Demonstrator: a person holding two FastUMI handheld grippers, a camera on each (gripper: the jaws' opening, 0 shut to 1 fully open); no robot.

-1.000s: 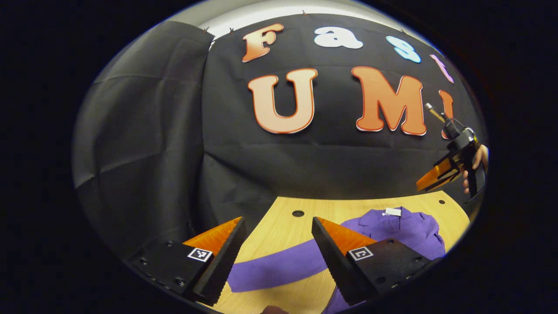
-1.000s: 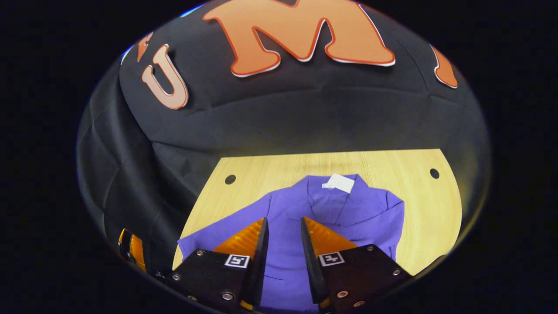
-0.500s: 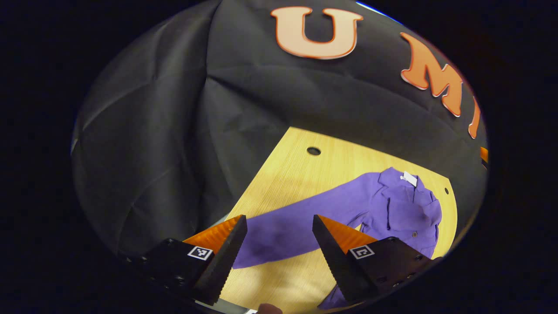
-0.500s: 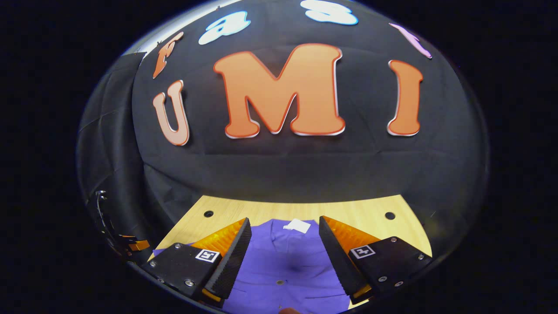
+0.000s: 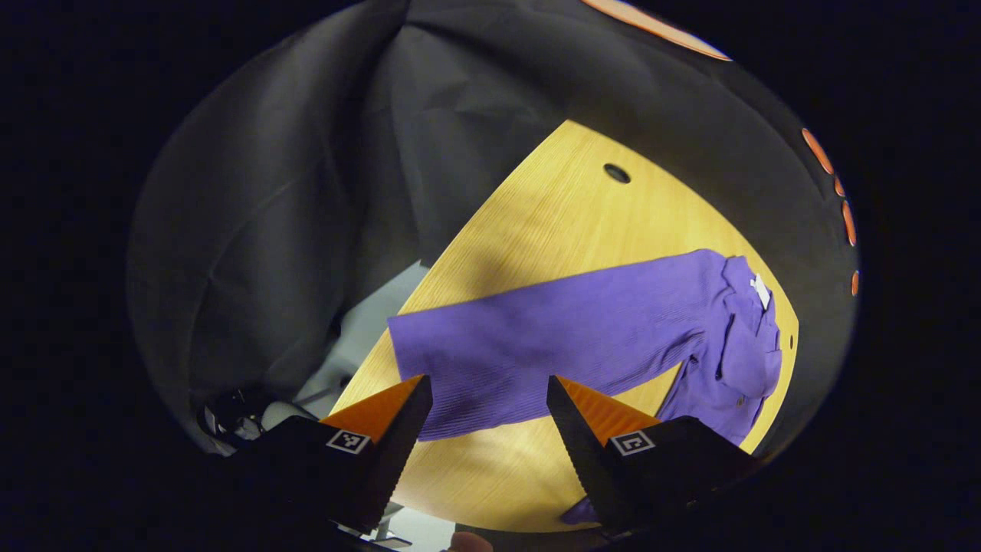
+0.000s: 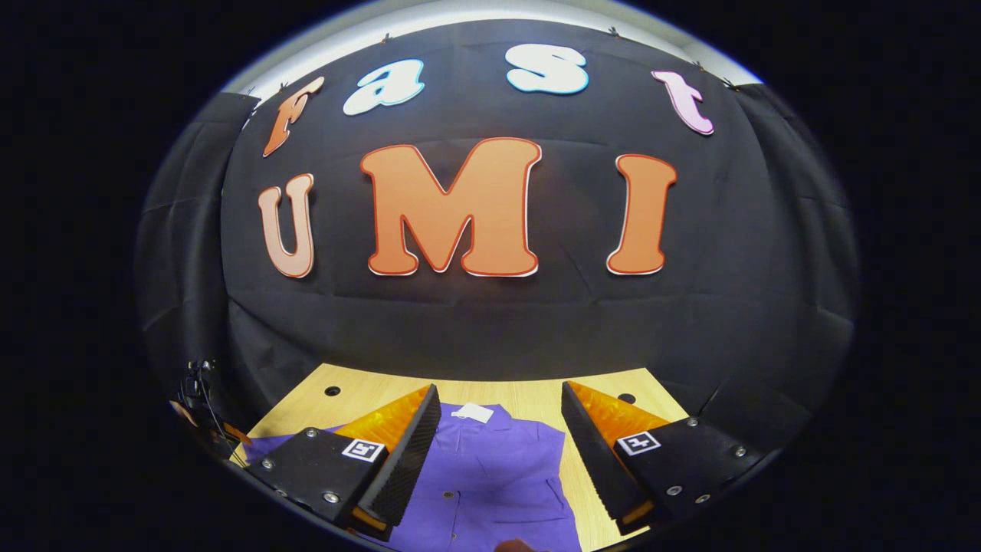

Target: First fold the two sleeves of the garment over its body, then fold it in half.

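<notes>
While the left gripper, jaws wide, looks down at a spread sleeve, the right gripper, wide too, sees the collar tag.

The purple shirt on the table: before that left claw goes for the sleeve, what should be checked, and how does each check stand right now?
1. Left claw open: ok, fingers spread wide with nothing between them.
2. Sleeve laid out and reachable: ok, it lies flat and stretched across the table, its cuff end just ahead of the claw.
3. Claw touching the sleeve: cannot tell, though it seems to be above the cloth.
4. Right claw out of the way: ok, it is open above the purple shirt, holding nothing.
5. Right sleeve already folded over: cannot tell from these views.
</notes>
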